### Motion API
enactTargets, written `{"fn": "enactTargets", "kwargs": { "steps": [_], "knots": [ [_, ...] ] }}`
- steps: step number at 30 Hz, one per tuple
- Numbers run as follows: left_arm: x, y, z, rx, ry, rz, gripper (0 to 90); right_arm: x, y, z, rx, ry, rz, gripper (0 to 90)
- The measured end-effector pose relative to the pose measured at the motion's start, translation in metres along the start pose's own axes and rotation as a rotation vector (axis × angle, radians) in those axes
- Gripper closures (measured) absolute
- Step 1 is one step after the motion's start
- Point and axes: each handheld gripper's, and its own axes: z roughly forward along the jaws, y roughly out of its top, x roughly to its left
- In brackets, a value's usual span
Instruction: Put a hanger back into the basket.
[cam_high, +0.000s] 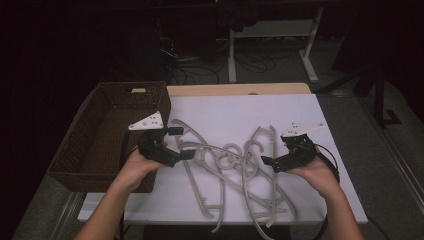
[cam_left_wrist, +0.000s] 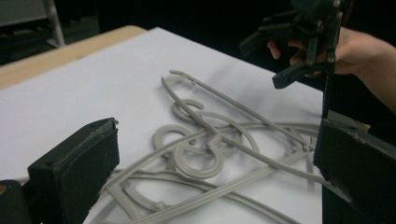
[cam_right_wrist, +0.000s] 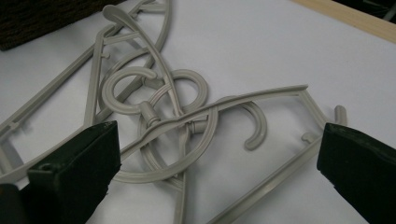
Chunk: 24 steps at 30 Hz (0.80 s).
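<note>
High view had my left gripper (cam_high: 176, 142) and right gripper (cam_high: 269, 161), jaws apart, flanking the tangled hangers (cam_high: 231, 165); approach step, next I judged: pinch one hanger free.

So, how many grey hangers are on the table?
4, counting hooks: all hangers lie tangled in one pile on the white sheet, beside the basket; more may be hidden.

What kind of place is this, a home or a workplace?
Probably a lab or recording workspace: a white-covered table with tangled grey hangers, cables on the floor, and bare desk frames behind.
</note>
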Motion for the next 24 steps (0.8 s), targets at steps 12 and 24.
{"fn": "enactTargets", "kwargs": {
  "steps": [12, 24],
  "knots": [
    [-0.009, -0.019, 0.043, 0.066, -0.022, -0.003, 28.7, 0.001, -0.004, 0.012, 0.051, 0.006, -0.015, 0.0],
    [-0.023, -0.033, 0.099, 0.212, -0.086, 0.029, 82.9, -0.001, -0.005, 0.009, 0.043, 0.006, -0.004, 0.0]
  ]
}}
